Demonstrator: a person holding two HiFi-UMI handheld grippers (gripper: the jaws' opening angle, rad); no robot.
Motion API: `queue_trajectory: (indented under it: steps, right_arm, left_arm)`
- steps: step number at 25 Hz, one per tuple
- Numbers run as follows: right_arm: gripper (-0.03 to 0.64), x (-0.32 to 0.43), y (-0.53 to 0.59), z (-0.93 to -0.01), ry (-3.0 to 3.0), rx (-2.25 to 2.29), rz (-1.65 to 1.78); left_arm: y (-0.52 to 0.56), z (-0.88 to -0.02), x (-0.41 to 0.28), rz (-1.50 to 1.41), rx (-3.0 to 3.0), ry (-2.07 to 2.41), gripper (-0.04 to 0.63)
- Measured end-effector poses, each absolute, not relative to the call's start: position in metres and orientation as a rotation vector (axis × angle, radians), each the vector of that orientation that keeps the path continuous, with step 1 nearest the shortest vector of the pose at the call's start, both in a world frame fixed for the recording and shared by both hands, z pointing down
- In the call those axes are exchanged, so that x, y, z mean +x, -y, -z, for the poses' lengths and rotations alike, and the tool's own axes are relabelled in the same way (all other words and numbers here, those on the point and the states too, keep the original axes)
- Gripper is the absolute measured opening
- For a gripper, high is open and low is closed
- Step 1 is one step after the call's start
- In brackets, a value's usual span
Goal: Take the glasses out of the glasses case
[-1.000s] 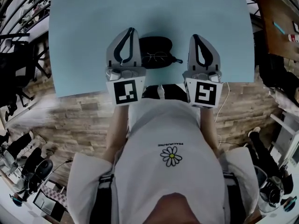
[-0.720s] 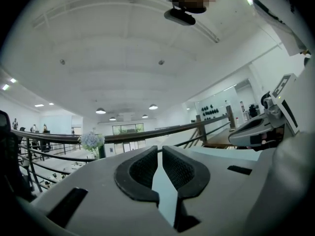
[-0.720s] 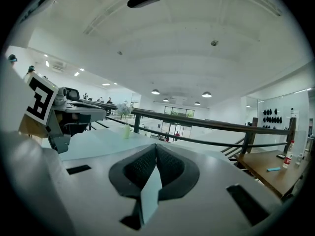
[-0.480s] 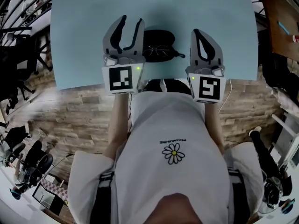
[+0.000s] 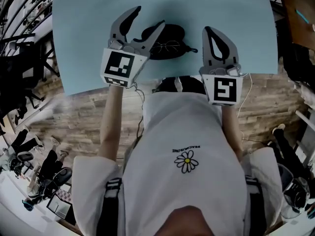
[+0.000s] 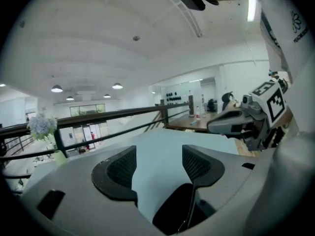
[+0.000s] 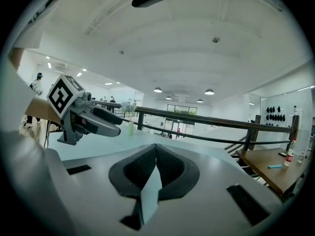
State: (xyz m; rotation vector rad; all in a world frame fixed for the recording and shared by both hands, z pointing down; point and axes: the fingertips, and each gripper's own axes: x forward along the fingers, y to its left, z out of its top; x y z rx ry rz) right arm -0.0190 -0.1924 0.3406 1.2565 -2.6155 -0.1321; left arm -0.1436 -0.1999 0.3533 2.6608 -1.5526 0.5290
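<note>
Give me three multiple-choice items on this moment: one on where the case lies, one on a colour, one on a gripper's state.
1. The glasses case lies:
A) between the two grippers
B) on the floor
C) to the right of both grippers

2. The table is:
A) red
B) light blue
C) black

3. The right gripper has its jaws:
A) wide apart
B) clamped on the glasses
C) together, empty

Answers:
1 A: the head view shows it between the left gripper, whose jaws are opening with nothing gripped between them, and the right one.
2 B: the bare top is pale blue.
3 C: the right gripper view shows the pads meeting with nothing between them.
</note>
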Motion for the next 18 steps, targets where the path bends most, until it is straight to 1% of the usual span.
queue_trajectory:
  steps: [4,9,18]
  right_arm:
    - [0.009,-0.011,0.19,-0.347,2.593,1.256,0.121]
    - [0.009,-0.004,0.186,-0.362,2.544,1.211,0.134]
    - [0.009,0.014,0.179,-0.383,2.49,1.178,0.062]
  left_arm:
    - [0.186,-0.395,-0.117,-0.794,2.746,1.204,0.293]
    - [0.161,-0.447,-0.088,-1.101,2.799,0.783,0.296]
    - [0.138,-0.521,-0.085,-1.535,2.688,0.295,0.295]
